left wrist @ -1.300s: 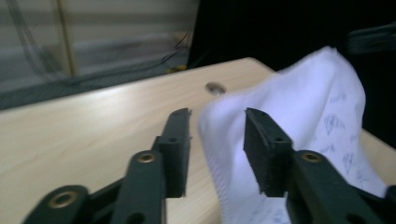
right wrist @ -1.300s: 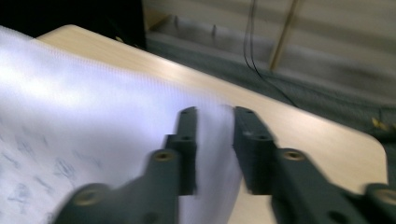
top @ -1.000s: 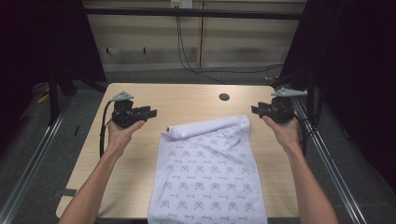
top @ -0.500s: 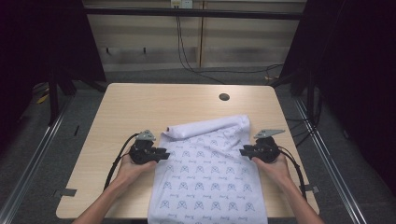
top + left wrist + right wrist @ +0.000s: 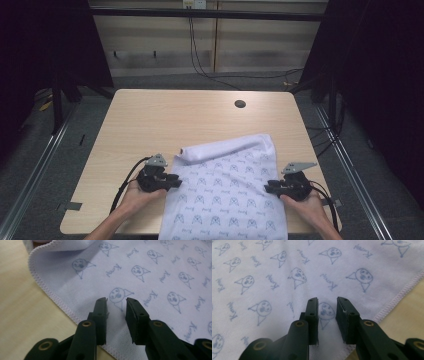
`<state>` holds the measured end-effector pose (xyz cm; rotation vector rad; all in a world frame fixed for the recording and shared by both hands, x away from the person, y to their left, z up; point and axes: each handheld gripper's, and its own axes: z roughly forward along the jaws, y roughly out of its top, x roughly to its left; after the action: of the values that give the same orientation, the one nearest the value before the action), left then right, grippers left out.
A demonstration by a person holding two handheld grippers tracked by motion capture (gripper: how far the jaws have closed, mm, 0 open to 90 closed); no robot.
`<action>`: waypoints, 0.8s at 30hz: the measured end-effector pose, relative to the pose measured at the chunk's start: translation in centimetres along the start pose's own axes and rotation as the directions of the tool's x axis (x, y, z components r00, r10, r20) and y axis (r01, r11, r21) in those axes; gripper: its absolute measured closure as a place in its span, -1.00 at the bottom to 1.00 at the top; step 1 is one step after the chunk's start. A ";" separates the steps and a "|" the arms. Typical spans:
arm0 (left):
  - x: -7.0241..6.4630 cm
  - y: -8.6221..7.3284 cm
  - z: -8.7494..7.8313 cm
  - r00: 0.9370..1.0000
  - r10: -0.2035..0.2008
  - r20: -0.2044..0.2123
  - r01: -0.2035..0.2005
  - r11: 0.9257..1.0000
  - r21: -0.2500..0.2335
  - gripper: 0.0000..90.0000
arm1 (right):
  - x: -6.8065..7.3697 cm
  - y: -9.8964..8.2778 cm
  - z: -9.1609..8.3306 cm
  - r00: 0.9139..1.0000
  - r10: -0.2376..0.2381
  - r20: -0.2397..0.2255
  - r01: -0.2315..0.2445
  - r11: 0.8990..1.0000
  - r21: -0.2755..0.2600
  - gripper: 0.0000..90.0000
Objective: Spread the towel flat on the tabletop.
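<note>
Brightness: surface (image 5: 165, 120) evenly lit from above; room at the left and right edges of the high view nearly black.
Shadows: soft, short, under each gripper and the cloth's (image 5: 225, 190) rolled edge.
Glare: none; pale cloth slightly washed out.
Focus: high view soft, grainy; gripper views sharp mid-frame, blurred in the bottom foreground.

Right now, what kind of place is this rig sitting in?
Probably a lab or data-recording bay, not a home. A bare wooden table stands between dark curtains, with cables running down the back wall. The only work item is a printed cloth.
</note>
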<state>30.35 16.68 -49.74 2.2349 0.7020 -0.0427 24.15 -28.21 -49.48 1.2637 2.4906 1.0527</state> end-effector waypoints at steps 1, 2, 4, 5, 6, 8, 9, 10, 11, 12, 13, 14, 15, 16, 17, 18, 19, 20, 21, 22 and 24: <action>-0.4 -0.2 -0.2 1.000 -0.001 0.008 0.001 1.000 0.014 0.62 | 0.5 -0.4 -0.2 1.000 -0.009 -0.013 0.009 1.000 -0.004 0.60; -0.6 -0.3 -0.4 1.000 0.000 0.027 -0.001 1.000 0.015 0.67 | 0.8 -0.6 -0.5 1.000 -0.012 -0.019 0.012 1.000 0.007 0.59; -1.0 -0.1 -0.9 0.999 0.018 0.028 -0.018 1.000 -0.014 0.70 | 1.2 -0.8 -0.6 0.999 -0.015 -0.030 0.015 1.000 0.011 0.56; -0.6 0.4 -1.3 0.999 -0.004 0.045 0.007 0.998 -0.064 0.69 | 1.2 -0.8 -0.7 0.999 -0.018 -0.032 0.019 1.000 0.016 0.54; 0.0 0.9 -1.6 0.998 -0.035 0.049 0.040 0.994 -0.106 0.67 | 1.2 -0.7 -0.6 0.999 -0.018 -0.036 0.018 1.000 0.007 0.51; 1.6 2.0 -2.1 0.997 -0.079 0.022 0.082 0.982 -0.170 0.53 | 1.0 -0.3 -0.4 1.000 -0.020 -0.022 0.020 1.000 0.000 0.48; 2.5 2.5 -2.1 0.994 -0.105 0.019 0.107 0.974 -0.198 0.49 | 0.8 -0.1 -0.2 1.000 -0.020 -0.023 0.020 1.000 -0.010 0.47; 3.1 3.0 -2.1 0.993 -0.119 0.027 0.122 0.969 -0.217 0.44 | 0.7 0.2 -0.1 1.000 -0.020 -0.014 0.020 1.000 -0.009 0.46; 4.0 3.8 -1.9 0.991 -0.129 0.026 0.131 0.964 -0.233 0.42 | 0.6 0.5 0.0 1.000 -0.028 -0.013 0.028 0.999 -0.017 0.44; 4.7 4.5 -1.7 0.988 -0.152 0.013 0.151 0.957 -0.247 0.40 | 0.5 0.8 0.2 1.000 -0.027 -0.012 0.027 0.999 -0.029 0.42; 5.5 4.9 -1.4 0.984 -0.178 0.011 0.175 0.950 -0.258 0.38 | 0.4 1.1 0.3 1.000 -0.028 -0.012 0.028 0.999 -0.040 0.41; 6.0 5.2 -1.0 0.981 -0.195 0.017 0.192 0.946 -0.261 0.38 | 0.4 1.3 0.3 1.000 -0.029 -0.010 0.028 0.999 -0.045 0.41; 6.7 5.5 -0.2 0.975 -0.224 -0.003 0.216 0.944 -0.249 0.37 | 0.5 1.5 0.3 0.999 -0.037 -0.013 0.036 0.998 -0.050 0.41; 7.1 5.6 0.6 0.971 -0.239 -0.008 0.231 0.945 -0.231 0.33 | 0.5 1.7 0.4 0.999 -0.043 -0.011 0.042 0.997 -0.062 0.39; 7.3 5.6 1.1 0.969 -0.246 0.000 0.240 0.947 -0.212 0.29 | 0.6 1.9 0.4 0.999 -0.043 -0.010 0.042 0.997 -0.067 0.39; 7.3 5.6 1.7 0.966 -0.259 0.003 0.254 0.946 -0.200 0.24 | 0.5 2.0 0.4 0.999 -0.048 -0.005 0.047 0.996 -0.071 0.38; 7.1 5.5 2.2 0.968 -0.250 0.000 0.246 0.952 -0.183 0.18 | 0.5 2.1 0.3 0.999 -0.050 -0.005 0.049 0.996 -0.077 0.38; 6.6 5.6 2.6 0.977 -0.214 -0.024 0.209 0.968 -0.139 0.13 | 0.5 2.1 0.3 0.999 -0.046 -0.005 0.045 0.996 -0.081 0.37; 6.1 5.6 2.9 0.981 -0.189 -0.041 0.184 0.977 -0.107 0.10 | 0.5 2.1 0.2 0.999 -0.047 -0.003 0.046 0.996 -0.083 0.36; 5.9 5.6 3.0 0.985 -0.166 -0.049 0.162 0.983 -0.084 0.10 | 0.4 2.0 0.2 0.999 -0.045 -0.008 0.044 0.995 -0.087 0.36; 5.4 5.2 3.3 0.986 -0.150 -0.067 0.146 0.988 -0.057 0.09 | 0.3 1.9 0.1 0.999 -0.037 -0.005 0.037 0.995 -0.090 0.35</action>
<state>38.18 14.12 -49.84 2.1401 0.8977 -0.0180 25.26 -27.15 -48.24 1.1861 2.4317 1.1488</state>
